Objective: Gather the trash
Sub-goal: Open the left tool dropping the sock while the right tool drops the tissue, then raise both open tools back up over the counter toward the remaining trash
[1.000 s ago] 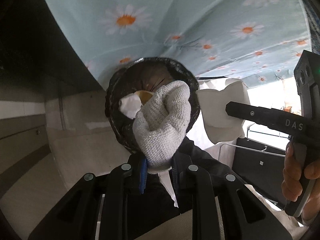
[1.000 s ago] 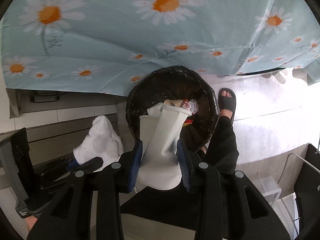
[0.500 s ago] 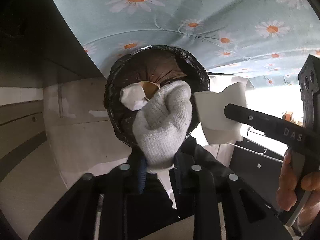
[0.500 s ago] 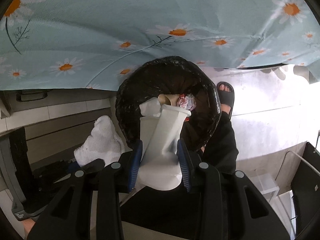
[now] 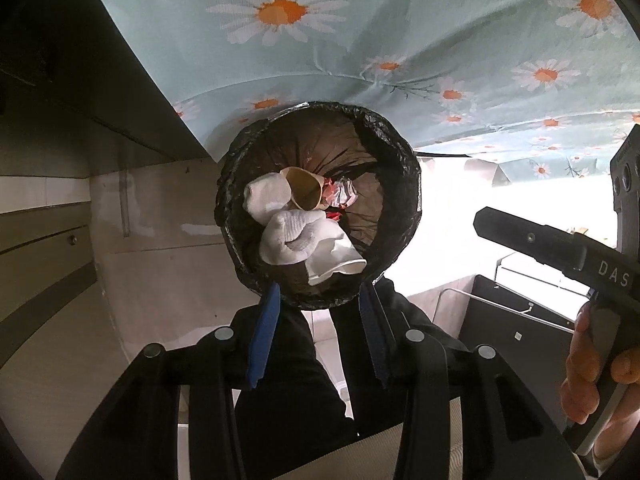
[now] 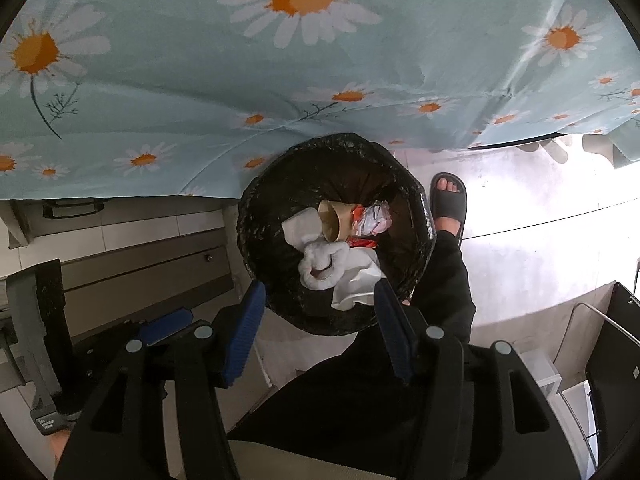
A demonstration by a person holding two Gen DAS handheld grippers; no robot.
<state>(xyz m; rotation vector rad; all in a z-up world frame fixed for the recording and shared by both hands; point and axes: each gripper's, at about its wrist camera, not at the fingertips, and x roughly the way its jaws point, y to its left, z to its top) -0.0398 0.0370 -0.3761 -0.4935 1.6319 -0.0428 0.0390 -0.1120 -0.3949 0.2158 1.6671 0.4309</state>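
A round bin with a black liner (image 5: pixel 394 168) (image 6: pixel 264 208) stands on the floor below both grippers. Inside lie a white knitted sock (image 5: pixel 292 240) (image 6: pixel 322 266), a crumpled white paper piece (image 5: pixel 340 258) (image 6: pixel 356 284), another white wad (image 5: pixel 266 196) (image 6: pixel 302 230), a brown paper cup (image 5: pixel 306 194) (image 6: pixel 334 220) and red and silver wrappers (image 5: pixel 342 196) (image 6: pixel 372 220). My left gripper (image 5: pixel 318 320) is open and empty above the bin's near rim. My right gripper (image 6: pixel 318 312) is open and empty above the bin; it also shows at the right of the left wrist view (image 5: pixel 532 240).
A table with a light blue daisy cloth (image 5: pixel 360 40) (image 6: pixel 200 80) overhangs the bin's far side. The person's dark trouser leg (image 6: pixel 440 280) and sandalled foot (image 6: pixel 448 200) stand right of the bin. Wooden drawers (image 6: pixel 140 268) are at the left, a black crate (image 5: pixel 516 332) at the right.
Both grippers opened. The white sock left my left gripper and the white paper piece left my right gripper; both now lie in the bin.
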